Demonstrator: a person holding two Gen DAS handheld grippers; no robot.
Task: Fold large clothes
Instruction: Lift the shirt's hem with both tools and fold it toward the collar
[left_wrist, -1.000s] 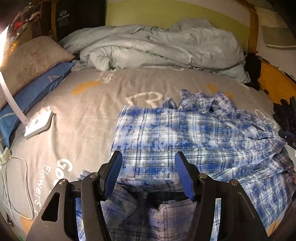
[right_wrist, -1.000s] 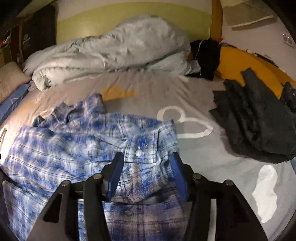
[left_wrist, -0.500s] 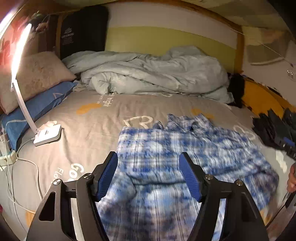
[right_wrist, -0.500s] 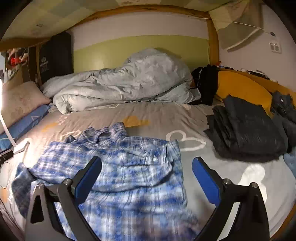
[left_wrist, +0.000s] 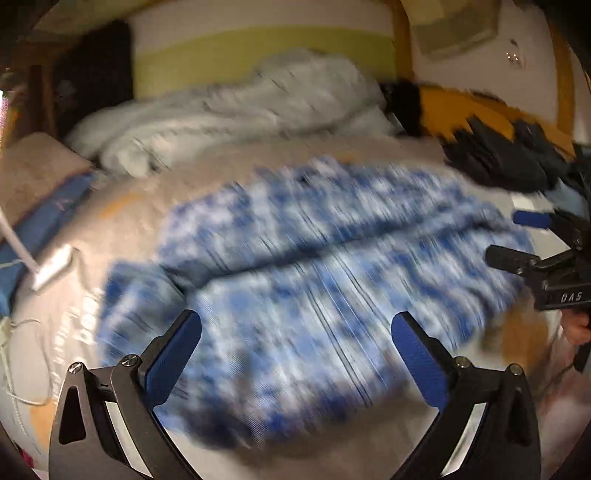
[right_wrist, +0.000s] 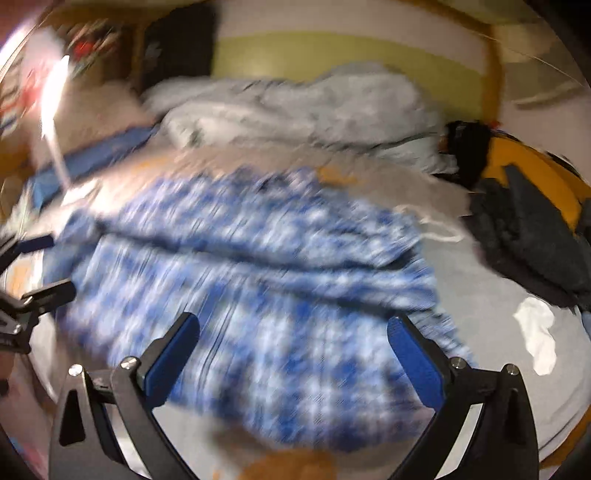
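A blue and white plaid shirt (left_wrist: 314, 266) lies folded over itself on the grey bed sheet (left_wrist: 122, 221); it is motion-blurred in both views and also shows in the right wrist view (right_wrist: 258, 280). My left gripper (left_wrist: 295, 350) is wide open and empty, above the shirt's near edge. My right gripper (right_wrist: 293, 350) is wide open and empty above the shirt. The right gripper also shows at the right edge of the left wrist view (left_wrist: 546, 266); the left gripper shows at the left edge of the right wrist view (right_wrist: 26, 295).
A crumpled pale duvet (left_wrist: 236, 110) lies at the back of the bed. Dark clothes (right_wrist: 532, 236) lie at the right. A white lamp (left_wrist: 44, 269) and cable sit at the left, beside a pillow (left_wrist: 33, 170). A wooden bed frame (right_wrist: 491, 62) runs behind.
Both grippers have let go of the shirt, opened wide and pulled back and up from it. The shirt now lies folded on the bed. Both views are swinging fast.
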